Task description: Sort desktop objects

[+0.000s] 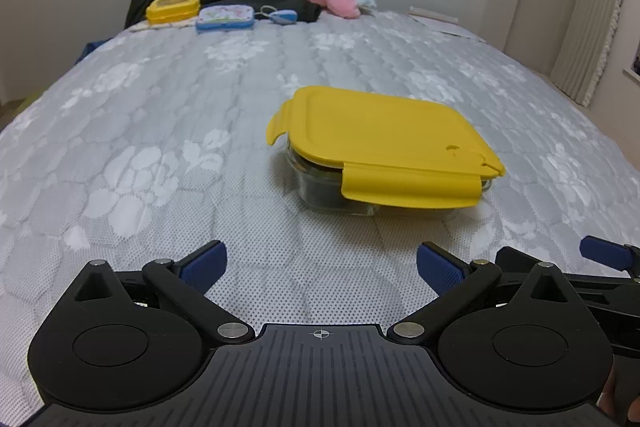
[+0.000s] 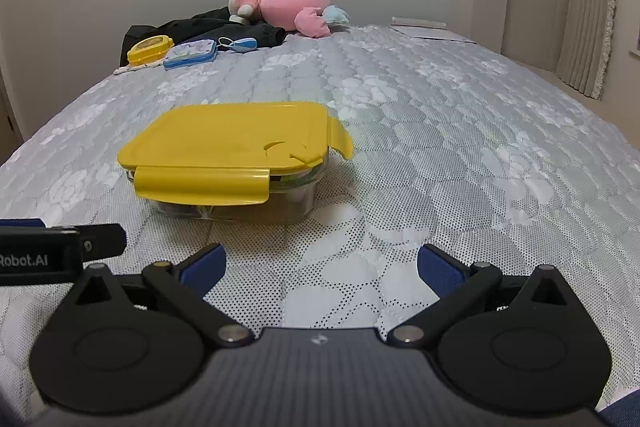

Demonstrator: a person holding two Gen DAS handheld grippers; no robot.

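Grippers, your left [image 1: 322, 267] and right [image 2: 322, 265], both spread wide, empty, near the yellow-lidded glass container [image 1: 380, 151] on the mattress [image 1: 160, 147].

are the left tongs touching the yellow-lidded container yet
Apart. In the left wrist view the left tongs stand open over bare quilt, with a clear strip of it between their blue tips and the glass container.

Both wrist cameras sit low over the bed [image 1: 160, 147], facing its far end. Both show the yellow-lidded container [image 1: 384, 143] [image 2: 232, 147]: right of centre in the left view, left of centre in the right.
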